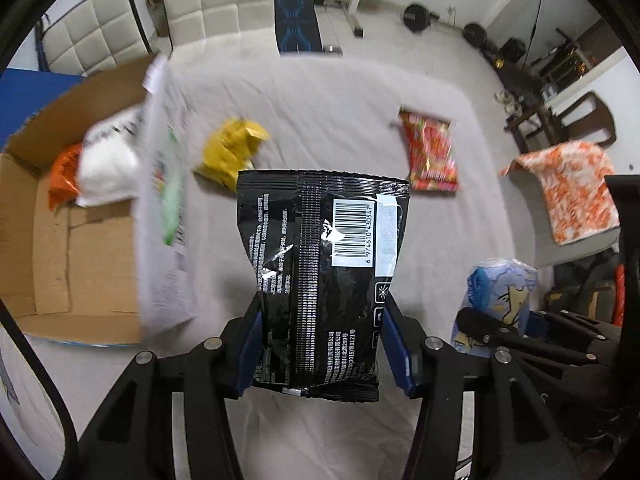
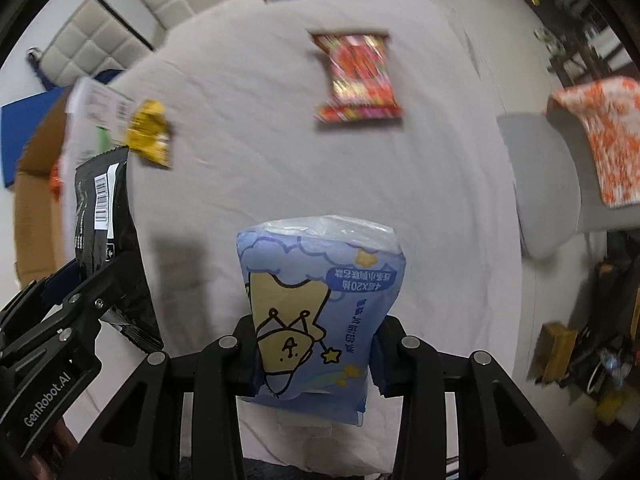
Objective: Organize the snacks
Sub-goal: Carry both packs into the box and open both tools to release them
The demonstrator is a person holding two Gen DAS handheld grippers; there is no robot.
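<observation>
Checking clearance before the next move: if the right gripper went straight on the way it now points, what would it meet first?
Probably the bare white tablecloth below. The right gripper points down at it, shut on the blue tissue pack, so the pack's far end would likely touch first; depth is unclear.

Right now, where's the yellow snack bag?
The yellow snack bag lies on the white-covered table, left of centre in the left wrist view, beside the cardboard box and beyond the held black packet.
</observation>
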